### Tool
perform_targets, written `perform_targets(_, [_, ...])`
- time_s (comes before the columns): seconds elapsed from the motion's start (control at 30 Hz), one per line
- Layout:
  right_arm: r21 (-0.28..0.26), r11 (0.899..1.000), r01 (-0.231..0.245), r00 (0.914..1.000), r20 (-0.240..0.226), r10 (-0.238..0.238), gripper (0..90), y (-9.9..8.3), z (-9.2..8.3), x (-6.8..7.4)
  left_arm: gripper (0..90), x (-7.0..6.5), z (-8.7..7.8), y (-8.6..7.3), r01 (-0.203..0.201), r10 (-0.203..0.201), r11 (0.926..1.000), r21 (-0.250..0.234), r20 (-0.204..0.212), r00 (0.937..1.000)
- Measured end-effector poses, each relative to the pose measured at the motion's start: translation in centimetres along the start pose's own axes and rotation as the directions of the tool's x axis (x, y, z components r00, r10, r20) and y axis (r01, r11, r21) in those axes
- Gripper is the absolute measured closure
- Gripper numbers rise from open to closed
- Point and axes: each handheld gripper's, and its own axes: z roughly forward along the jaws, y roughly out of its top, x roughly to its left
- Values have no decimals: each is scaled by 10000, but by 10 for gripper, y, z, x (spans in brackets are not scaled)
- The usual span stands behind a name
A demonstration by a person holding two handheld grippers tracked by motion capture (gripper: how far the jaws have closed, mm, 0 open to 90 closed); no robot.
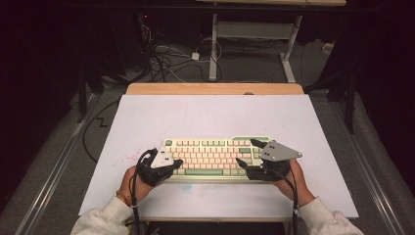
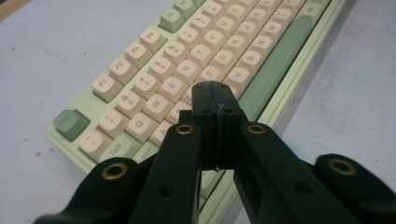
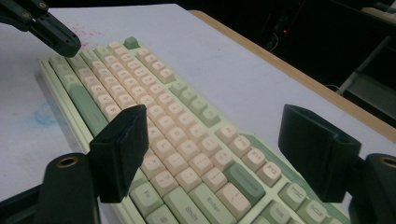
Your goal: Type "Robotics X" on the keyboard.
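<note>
A: Keyboard (image 1: 215, 156): one, a long rectangular slab on a pale green case, with rounded matte keycaps in cream and sage green and a long green space bar. It lies flat on the white sheet (image 1: 210, 115), toward 6 o'clock of it, near the person's edge.

B: Left gripper (image 1: 174, 163)?

A: Black, hard plastic with brass rivets. Jaws pressed together with nothing between them, tips over the letter keys at the keyboard's 8 o'clock end; whether they touch a key I cannot tell.

B: Right gripper (image 1: 248, 152)?

A: Jaws spread wide, empty, its blocky black pads (image 3: 119, 149) hanging over the keys at the 4 o'clock end, apart from them.

B: Count?

A: One keyboard, two grippers, each bearing a grey three-cornered plate. One wooden table (image 1: 215, 88) under the sheet, its edge showing at 12 o'clock. Faint red specks (image 1: 131, 156) on the sheet at 9 o'clock of the keyboard.
</note>
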Motion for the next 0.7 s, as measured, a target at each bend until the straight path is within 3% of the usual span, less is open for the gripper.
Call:
perform_targets(0.17, [-30,10000,-31,9997,248,32,216,-6,-9,-1,877,-3,13,12,-62,61,10000,48,241,9997])
perform_targets(0.43, [10,9999,-141,9988,476,141,201,-14,-20,-6,877,-10,34,30,-501,476,9983,301,794,9957])
perform_targets(0.7, [227,9996,-185,9982,580,172,201,-22,-25,-6,877,-14,48,39,-687,641,9967,442,979,9931])
